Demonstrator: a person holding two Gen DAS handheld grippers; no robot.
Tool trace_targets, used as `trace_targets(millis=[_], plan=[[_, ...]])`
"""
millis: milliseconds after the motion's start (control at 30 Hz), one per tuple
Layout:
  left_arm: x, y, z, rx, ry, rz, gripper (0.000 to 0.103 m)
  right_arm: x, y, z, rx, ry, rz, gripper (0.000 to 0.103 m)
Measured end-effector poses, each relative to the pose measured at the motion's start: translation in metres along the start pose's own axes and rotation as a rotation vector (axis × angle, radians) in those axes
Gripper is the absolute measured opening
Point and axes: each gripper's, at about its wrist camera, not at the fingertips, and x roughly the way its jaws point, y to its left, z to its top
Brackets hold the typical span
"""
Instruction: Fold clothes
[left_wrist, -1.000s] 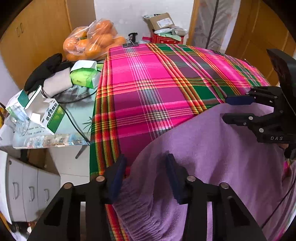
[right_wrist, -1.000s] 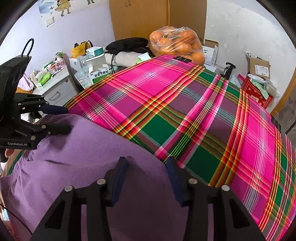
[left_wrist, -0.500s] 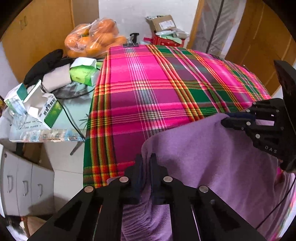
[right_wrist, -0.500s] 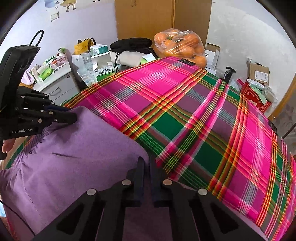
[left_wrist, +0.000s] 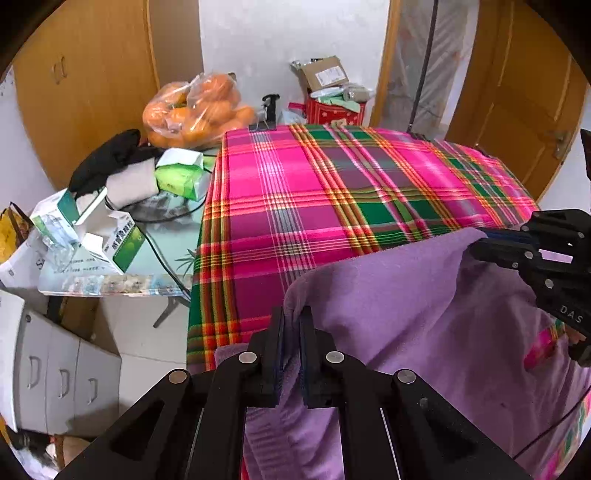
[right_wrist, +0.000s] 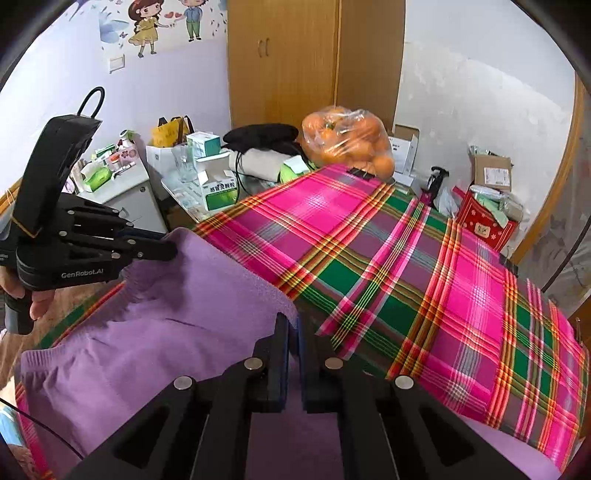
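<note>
Fuzzy purple knit garment – edge pinched by left tool and right tool, over plaid cloth

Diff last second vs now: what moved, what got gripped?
Both tools closed on the purple garment: left tool and right tool each pinch its edge and have lifted it off the plaid cloth. Cloth and side-table clutter unchanged.
</note>
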Motion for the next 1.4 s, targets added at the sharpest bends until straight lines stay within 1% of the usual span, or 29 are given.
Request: trace_targets(millis=[333, 533, 933, 1167, 1300, 1400], plan=[[-0.044, -0.007, -0.02, 0.007, -0.057, 0.012, 0.007, -0.05, 0.032, -0.012, -0.01, -0.054, -0.006, 0.005], [-0.068, -0.009, -0.035, -0.005, -0.09, 0.002, 0.007, -0.077, 0.05, -0.019, -0.011, -0.081, -0.01, 0.005], [-0.11, -0.017, -0.069, -0.005, -0.139, 0.005, 0.007, -0.123, 0.095, -0.043, -0.03, -0.131, -0.022, 0.005], [-0.132, -0.022, -0.093, -0.003, -0.164, 0.001, 0.006, -0.141, 0.113, -0.057, -0.032, -0.146, -0.031, 0.005], [-0.141, -0.024, -0.106, -0.004, -0.171, 0.01, 0.006, -0.149, 0.13, -0.068, -0.054, -0.143, -0.041, 0.005], [-0.148, -0.027, -0.12, 0.011, -0.178, 0.049, 0.005, -0.154, 0.139, -0.076, -0.066, -0.146, -0.048, 0.005]])
